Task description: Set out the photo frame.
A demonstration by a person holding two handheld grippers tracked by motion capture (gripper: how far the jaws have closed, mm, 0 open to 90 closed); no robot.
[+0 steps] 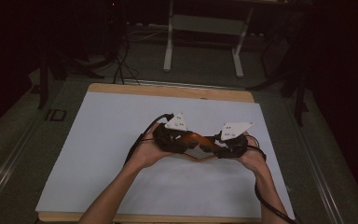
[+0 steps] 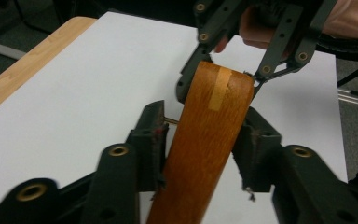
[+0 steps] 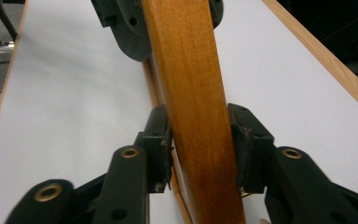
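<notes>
Nearest the camera in the high view, two forearms came up from the bottom edge and met over the middle of the table [image 1: 60, 196], whose wooden rim framed a white sheet [image 1: 102, 140] covering most of its top. Each hand held a black claw: the left hand [image 1: 145, 151] held the left gripper [image 1: 186, 142], and the right hand [image 1: 251, 156] held the right gripper [image 1: 214, 148], each topped by a grey three-cornered plate, with black cables trailing toward the near edge. Between them, raised above the sheet, ran a wooden stick [image 1: 200, 139] of orange-brown colour, its shadow falling on the sheet just below. In the left gripper view, the left gripper [image 2: 200, 144] had both jaws pressed against the sides of the wooden stick [image 2: 205, 149], gripping it; the stick's far end, marked with a pale strip of tape [image 2: 220, 87], sat between the jaws of the right gripper [image 2: 223, 77] just beyond. In the right gripper view, the right gripper [image 3: 198, 144] likewise clamped the wooden stick [image 3: 191, 93] from both sides, and the stick ran away to the left gripper [image 3: 135, 28] at the top. Farther off, beyond the table, a white metal frame [image 1: 205, 28] stood on the dark floor among cables.
</notes>
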